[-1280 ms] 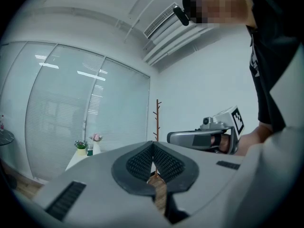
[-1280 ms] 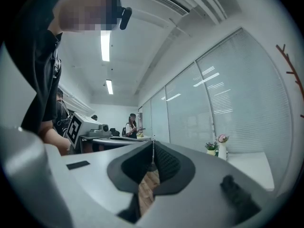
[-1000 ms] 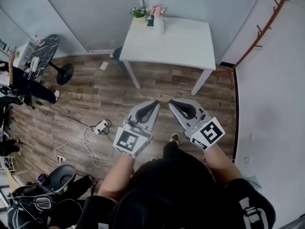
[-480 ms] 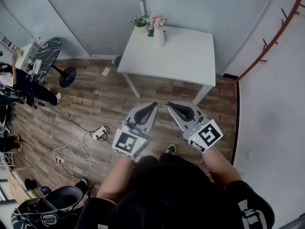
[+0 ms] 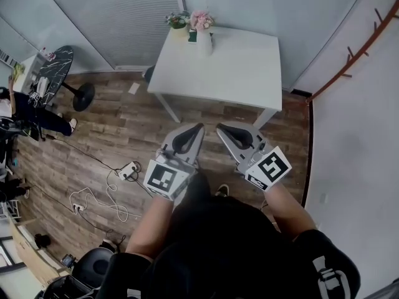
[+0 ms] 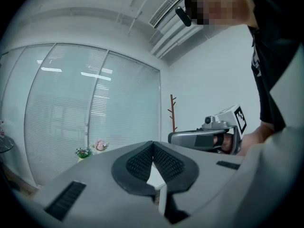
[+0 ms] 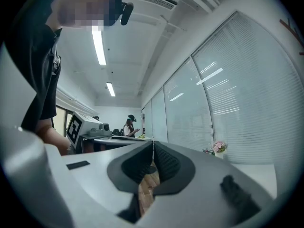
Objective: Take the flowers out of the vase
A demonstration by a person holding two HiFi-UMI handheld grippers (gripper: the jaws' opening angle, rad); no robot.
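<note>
Pink flowers (image 5: 201,19) stand in a white vase (image 5: 204,42) at the far edge of a white table (image 5: 249,67). Both grippers hang over the wooden floor, well short of the table. My left gripper (image 5: 198,128) and right gripper (image 5: 219,128) point level toward it, jaws together and nothing between them. In the left gripper view the pads meet at the tips of my left gripper (image 6: 153,143), with the flowers (image 6: 99,145) small and far off. The right gripper view shows my right gripper (image 7: 153,144) shut, the flowers (image 7: 218,146) distant at right.
A small green potted plant (image 5: 177,20) sits beside the vase. A coat rack (image 5: 349,61) lines the right wall. A round black table (image 5: 53,67), a person (image 5: 25,114), a power strip with cables (image 5: 128,169) and a chair (image 5: 93,263) lie to the left.
Both grippers have moved forward together toward the table, which now sits nearer in the head view. Their jaws have stayed together.
</note>
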